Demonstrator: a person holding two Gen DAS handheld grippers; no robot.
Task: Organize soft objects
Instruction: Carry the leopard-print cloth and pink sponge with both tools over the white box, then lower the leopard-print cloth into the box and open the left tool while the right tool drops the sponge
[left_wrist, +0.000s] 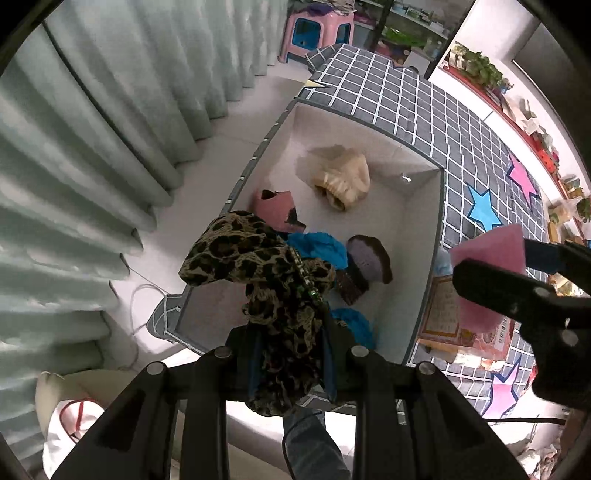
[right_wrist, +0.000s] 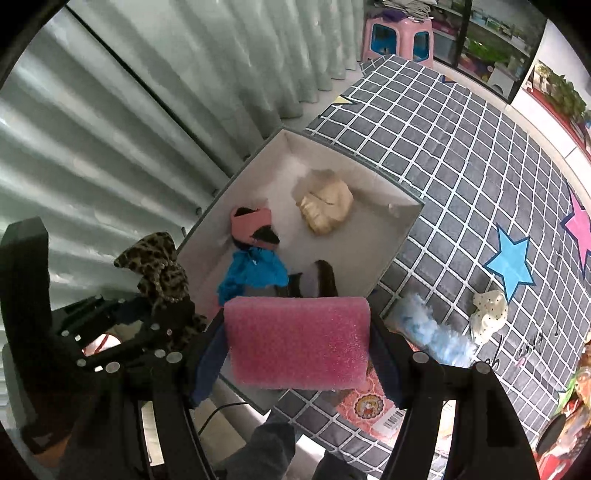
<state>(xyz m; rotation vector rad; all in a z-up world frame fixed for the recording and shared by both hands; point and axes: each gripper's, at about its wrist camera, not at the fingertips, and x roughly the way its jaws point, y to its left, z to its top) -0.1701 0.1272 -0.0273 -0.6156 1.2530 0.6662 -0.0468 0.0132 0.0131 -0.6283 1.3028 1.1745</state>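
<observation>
My left gripper (left_wrist: 291, 354) is clamped nearly shut on a leopard-print cloth (left_wrist: 258, 258), which hangs over the near-left corner of the open storage box (left_wrist: 424, 236). Inside the box I see a pink piece (left_wrist: 275, 208), a cream knit bundle (left_wrist: 345, 177), blue fabric (left_wrist: 317, 249) and a brown-edged item (left_wrist: 369, 258). My right gripper (right_wrist: 299, 347) stands about half open, gripping a pink foam sponge (right_wrist: 299, 343) above the box's near-right edge.
</observation>
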